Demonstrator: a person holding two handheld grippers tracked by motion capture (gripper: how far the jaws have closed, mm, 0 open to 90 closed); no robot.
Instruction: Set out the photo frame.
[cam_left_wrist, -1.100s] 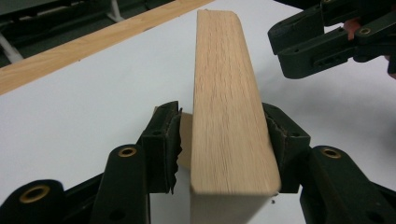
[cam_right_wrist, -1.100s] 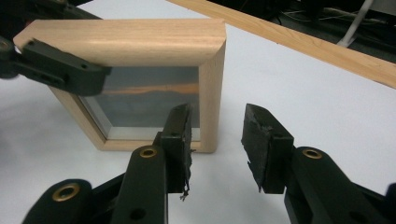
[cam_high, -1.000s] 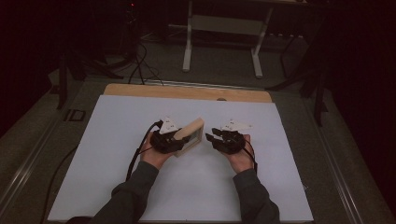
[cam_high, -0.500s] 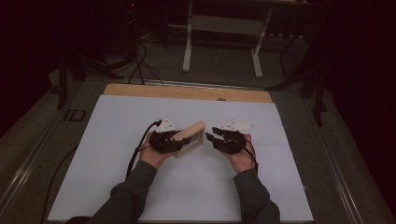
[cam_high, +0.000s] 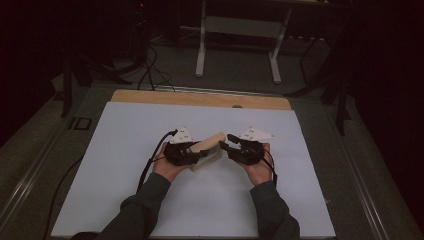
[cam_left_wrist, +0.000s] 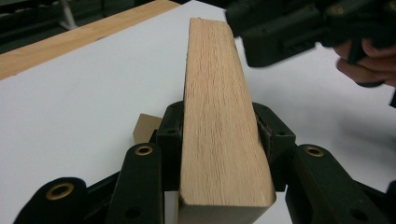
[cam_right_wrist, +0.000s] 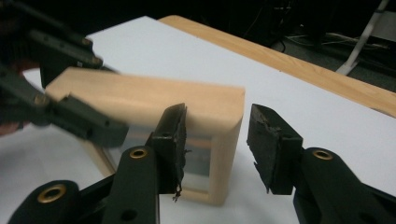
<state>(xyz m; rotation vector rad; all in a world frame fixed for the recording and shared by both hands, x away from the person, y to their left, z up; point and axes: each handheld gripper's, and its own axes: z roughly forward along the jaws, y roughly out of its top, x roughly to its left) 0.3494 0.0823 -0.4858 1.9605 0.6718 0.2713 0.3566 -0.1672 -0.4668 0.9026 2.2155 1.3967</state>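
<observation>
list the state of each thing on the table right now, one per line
wooden frame: lifted off the table, tilted, held at one side
left tool: shut on the wooden frame, pads pressing both faces
right tool: open, jaws just been opening, one corner of the frame between them, pads not pressing
white table sheet: flat, bare

A pale wooden frame with visible straight grain, smooth and matt, corners rounded. Matt black plastic tools, left and right, carry brass-coloured rivets and rough, worn rubber pads. The counter is covered in smooth matt white sheet, with bare light wood at its 12 o'clock edge.
</observation>
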